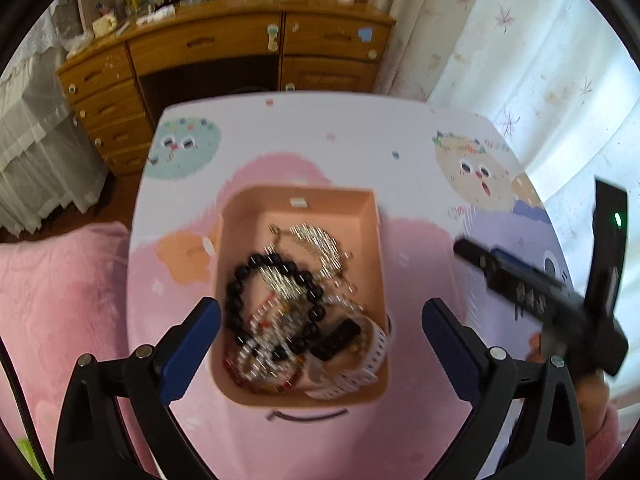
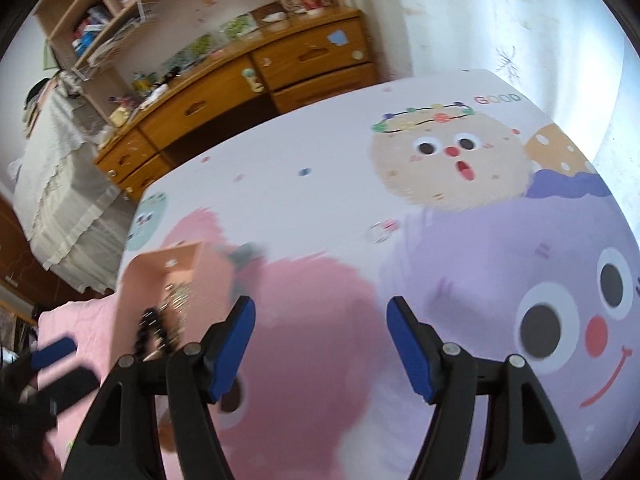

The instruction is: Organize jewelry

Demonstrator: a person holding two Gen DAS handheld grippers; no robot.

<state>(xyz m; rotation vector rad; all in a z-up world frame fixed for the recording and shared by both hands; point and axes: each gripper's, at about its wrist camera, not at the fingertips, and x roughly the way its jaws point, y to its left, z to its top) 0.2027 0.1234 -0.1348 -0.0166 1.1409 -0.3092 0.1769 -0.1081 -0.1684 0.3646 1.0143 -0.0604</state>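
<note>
An open pink box (image 1: 368, 216) sits mid-table in the left wrist view. It holds a black bead bracelet (image 1: 240, 292), a gold chain piece (image 1: 320, 244), a white watch strap (image 1: 360, 372) and mixed bead strings (image 1: 260, 360). My left gripper (image 1: 320, 308) hangs open above the box's near end, one finger past each side wall. A small pale ring-like piece (image 2: 378, 232) lies alone on the cartoon-print table cover (image 2: 320, 160). My right gripper (image 2: 320, 304) is open over the cover's pink patch with nothing between its fingers. The box (image 2: 176, 264) is to its left.
A wooden desk with drawers (image 1: 224, 44) stands beyond the table's far edge. A pink blanket (image 1: 60, 300) lies at the left, a pale flowered curtain (image 1: 520, 60) hangs at the right. A bed with a white frilled cover (image 2: 60, 180) is at far left.
</note>
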